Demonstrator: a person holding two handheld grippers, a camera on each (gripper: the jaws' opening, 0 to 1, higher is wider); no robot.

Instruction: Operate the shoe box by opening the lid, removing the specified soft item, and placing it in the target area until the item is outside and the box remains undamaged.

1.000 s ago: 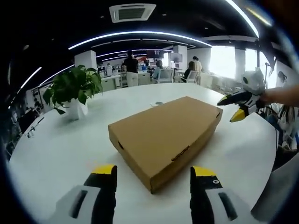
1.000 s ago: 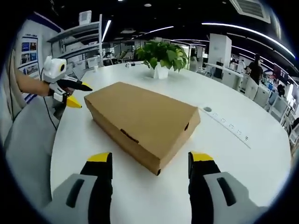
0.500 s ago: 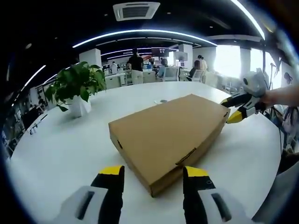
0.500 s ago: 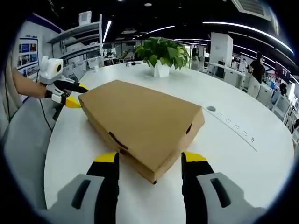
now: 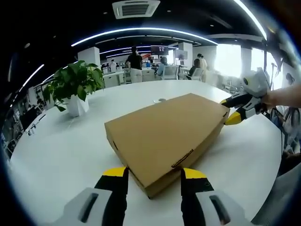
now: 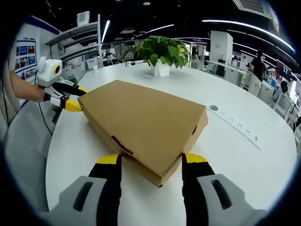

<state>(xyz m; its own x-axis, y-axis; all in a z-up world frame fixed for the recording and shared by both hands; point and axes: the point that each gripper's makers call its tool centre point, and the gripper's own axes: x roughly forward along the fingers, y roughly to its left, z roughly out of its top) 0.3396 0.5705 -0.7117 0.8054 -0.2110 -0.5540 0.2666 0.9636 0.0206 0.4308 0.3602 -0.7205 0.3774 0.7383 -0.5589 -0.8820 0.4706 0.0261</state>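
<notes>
Open office, round white table: closed cardboard shoe box mid-table, lid down.
Left gripper and right gripper straddle opposite corners along its long axis, jaws spread, neither visibly pinching.

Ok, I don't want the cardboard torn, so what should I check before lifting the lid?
1. Lid closed and flat on the shoe box: ok.
2. Left gripper straddling the near corner, jaws apart: ok.
3. Right gripper straddling the opposite corner, jaws apart: ok.
4. Jaw tips actually under the lid edge rather than on the box wall: cannot tell.
5. Tab slot on the side free of creases: ok.
6. Potted plant standing well apart from the box on the white table: ok.
</notes>
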